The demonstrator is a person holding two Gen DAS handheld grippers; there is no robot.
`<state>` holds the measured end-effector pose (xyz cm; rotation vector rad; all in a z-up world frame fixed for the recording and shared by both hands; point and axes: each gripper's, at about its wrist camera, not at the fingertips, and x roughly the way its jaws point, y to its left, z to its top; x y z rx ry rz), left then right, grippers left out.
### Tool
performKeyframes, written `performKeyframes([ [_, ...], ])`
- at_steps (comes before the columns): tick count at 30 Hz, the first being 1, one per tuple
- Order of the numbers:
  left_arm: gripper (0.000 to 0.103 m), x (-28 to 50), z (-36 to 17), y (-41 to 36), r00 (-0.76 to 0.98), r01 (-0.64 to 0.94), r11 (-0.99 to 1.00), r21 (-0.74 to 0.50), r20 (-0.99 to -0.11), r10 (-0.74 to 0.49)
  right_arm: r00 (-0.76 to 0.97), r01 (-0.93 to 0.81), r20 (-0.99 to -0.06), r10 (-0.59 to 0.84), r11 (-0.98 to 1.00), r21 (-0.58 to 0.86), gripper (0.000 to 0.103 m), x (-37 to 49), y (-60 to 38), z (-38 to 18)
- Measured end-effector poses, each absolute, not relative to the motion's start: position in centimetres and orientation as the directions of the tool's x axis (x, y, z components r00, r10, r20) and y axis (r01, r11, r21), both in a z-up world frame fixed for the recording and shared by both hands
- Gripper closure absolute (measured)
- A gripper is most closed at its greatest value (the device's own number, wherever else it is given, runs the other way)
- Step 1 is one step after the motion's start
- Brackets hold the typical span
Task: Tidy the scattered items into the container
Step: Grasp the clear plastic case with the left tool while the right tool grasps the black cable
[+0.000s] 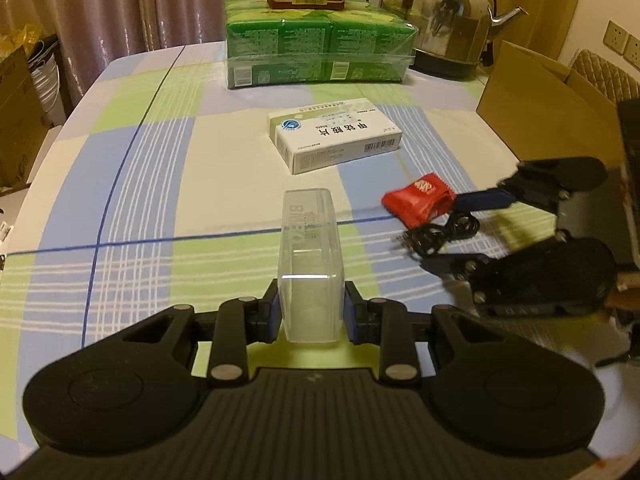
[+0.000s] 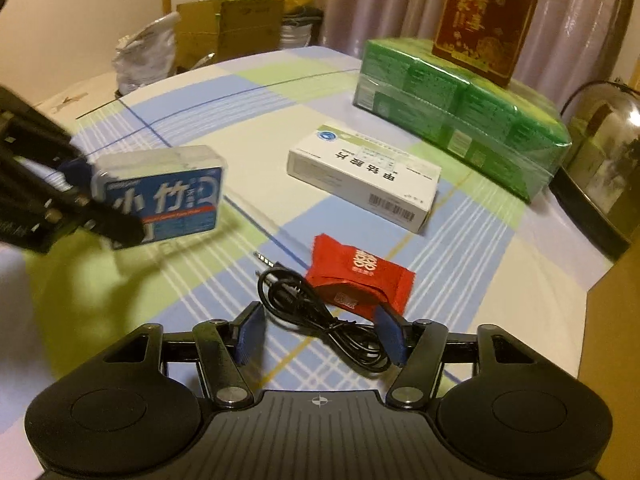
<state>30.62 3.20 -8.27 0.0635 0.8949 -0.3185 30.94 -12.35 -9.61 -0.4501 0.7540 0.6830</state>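
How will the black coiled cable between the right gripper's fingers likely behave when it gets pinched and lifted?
The black cable lies in loose loops, so it is probably floppy and will dangle. It looks thin, so the open right gripper may catch only some strands. Its plug end touches the red packet, which might get dragged.

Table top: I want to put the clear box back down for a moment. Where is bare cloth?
Bare cloth lies left of the white medicine box, out to the table edge. It is crowded on the right, where the red packet and black cable sit by the right gripper.
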Motion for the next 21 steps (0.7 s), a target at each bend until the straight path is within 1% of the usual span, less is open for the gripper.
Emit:
performKeyframes([
  [2, 0.078, 30.4, -8.4, 3.1, 0.582, 0.306, 0.949, -0.074, -0.775, -0.248, 0.535, -0.704, -0.749, 0.391, 0.696, -0.14, 0.059, 30.7, -12.3, -9.5],
  [3, 0.078, 30.3, -8.5, 3.0, 0.579, 0.309, 0.948, -0.071, -0.777, -0.247, 0.539, -0.704, -0.75, 0.384, 0.694, -0.151, 0.07, 30.5, -12.2, -9.5],
  [5, 0.078, 30.1, -8.9, 2.8, 0.572, 0.317, 0.946, -0.071, -0.781, -0.25, 0.545, -0.698, -0.754, 0.367, 0.696, -0.166, 0.086, 30.2, -12.1, -9.3],
  [6, 0.078, 29.9, -9.0, 2.7, 0.568, 0.319, 0.945, -0.071, -0.784, -0.25, 0.544, -0.697, -0.756, 0.365, 0.698, -0.164, 0.087, 29.9, -12.2, -9.1],
  [10, 0.078, 29.2, -9.4, 2.7, 0.567, 0.32, 0.944, -0.074, -0.784, -0.254, 0.519, -0.689, -0.772, 0.368, 0.715, -0.122, 0.088, 28.4, -12.7, -8.7],
  [13, 0.078, 28.4, -9.4, 2.8, 0.563, 0.322, 0.943, -0.088, -0.783, -0.265, 0.435, -0.654, -0.793, 0.425, 0.755, 0.046, 0.089, 27.2, -13.7, -8.0],
  [15, 0.078, 27.7, -9.4, 3.0, 0.56, 0.323, 0.942, -0.095, -0.783, -0.271, 0.4, -0.644, -0.799, 0.449, 0.758, 0.103, 0.088, 26.1, -13.9, -7.8],
  [16, 0.078, 27.5, -9.4, 3.0, 0.556, 0.325, 0.94, -0.099, -0.784, -0.275, 0.4, -0.649, -0.796, 0.455, 0.753, 0.104, 0.088, 25.5, -13.9, -7.7],
  [17, 0.077, 27.3, -9.5, 3.0, 0.554, 0.326, 0.94, -0.101, -0.786, -0.276, 0.41, -0.66, -0.791, 0.455, 0.746, 0.087, 0.086, 24.9, -13.8, -7.6],
  [19, 0.076, 26.8, -9.6, 3.2, 0.554, 0.319, 0.943, -0.096, -0.788, -0.268, 0.43, -0.686, -0.787, 0.442, 0.727, 0.034, 0.083, 23.9, -13.4, -7.7],
  [21, 0.07, 26.5, -9.6, 3.4, 0.561, 0.307, 0.947, -0.094, -0.786, -0.26, 0.441, -0.705, -0.783, 0.44, 0.709, 0.001, 0.082, 23.5, -13.2, -8.0],
])
